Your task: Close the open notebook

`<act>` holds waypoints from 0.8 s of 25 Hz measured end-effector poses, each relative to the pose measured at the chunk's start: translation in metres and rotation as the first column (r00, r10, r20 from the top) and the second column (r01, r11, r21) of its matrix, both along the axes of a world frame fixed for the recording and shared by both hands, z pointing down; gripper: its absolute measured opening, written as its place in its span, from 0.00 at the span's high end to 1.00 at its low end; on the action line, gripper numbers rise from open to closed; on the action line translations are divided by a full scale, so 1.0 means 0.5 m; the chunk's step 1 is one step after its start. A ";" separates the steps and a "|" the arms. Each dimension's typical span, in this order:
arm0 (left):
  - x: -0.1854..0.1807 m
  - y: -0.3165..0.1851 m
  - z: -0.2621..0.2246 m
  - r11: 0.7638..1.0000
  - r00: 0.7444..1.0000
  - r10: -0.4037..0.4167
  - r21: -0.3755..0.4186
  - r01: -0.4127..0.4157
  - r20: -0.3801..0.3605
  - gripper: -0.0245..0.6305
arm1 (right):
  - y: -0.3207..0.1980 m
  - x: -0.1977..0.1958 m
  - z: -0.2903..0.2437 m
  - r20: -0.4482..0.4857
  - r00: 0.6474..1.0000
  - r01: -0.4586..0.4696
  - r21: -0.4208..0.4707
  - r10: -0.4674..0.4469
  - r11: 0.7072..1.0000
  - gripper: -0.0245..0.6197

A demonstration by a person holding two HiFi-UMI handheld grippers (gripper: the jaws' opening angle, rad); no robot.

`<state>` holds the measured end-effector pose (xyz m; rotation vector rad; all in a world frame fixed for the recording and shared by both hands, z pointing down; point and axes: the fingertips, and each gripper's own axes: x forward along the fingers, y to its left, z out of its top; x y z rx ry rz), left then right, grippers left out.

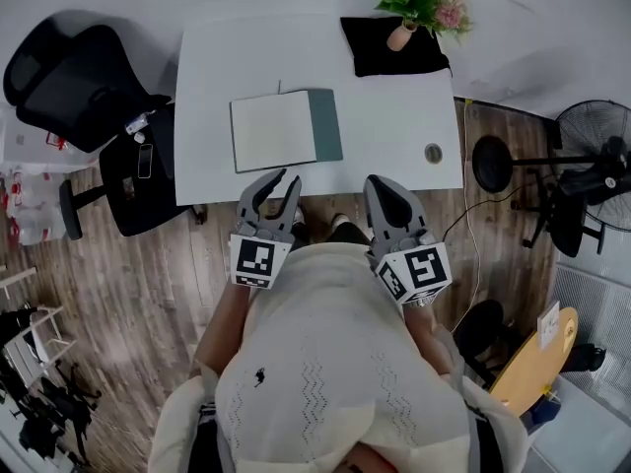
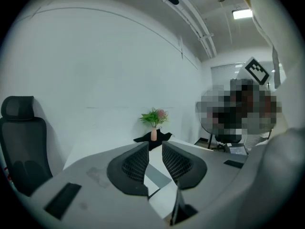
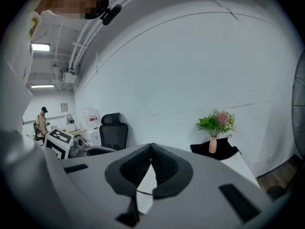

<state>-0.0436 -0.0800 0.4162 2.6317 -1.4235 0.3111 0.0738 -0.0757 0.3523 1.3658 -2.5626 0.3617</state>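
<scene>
Notebook (image 1: 281, 129) lies open flat mid-worktop (image 1: 394, 136), green cover (image 1: 326, 123) on its right. It is likely light, the cover thin and floppy, best caught at its free right edge and folded over. Left gripper (image 1: 288, 177) fingers stand part open, right gripper (image 1: 379, 179) fingers closed; both are empty, short of it.

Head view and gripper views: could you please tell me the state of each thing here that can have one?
notebook: open, lying flat on the table, pages up.
left gripper: jaws apart, nothing between them.
right gripper: jaws together at the tips, nothing held.
vase: upright on a black cloth, with flowers in it.
fan: standing upright; cannot tell whether it runs.
</scene>
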 end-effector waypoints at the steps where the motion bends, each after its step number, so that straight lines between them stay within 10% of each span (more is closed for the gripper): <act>1: 0.001 -0.001 0.012 1.000 1.000 0.014 -0.008 -0.014 0.013 0.82 | 0.002 -0.003 0.003 -0.003 1.000 -0.008 -0.003 0.008 1.000 0.96; 20: 0.070 -0.020 0.268 0.967 0.940 0.223 -0.180 -0.180 0.259 0.80 | 0.019 0.040 0.064 -0.054 0.990 -0.138 -0.109 0.133 0.984 0.96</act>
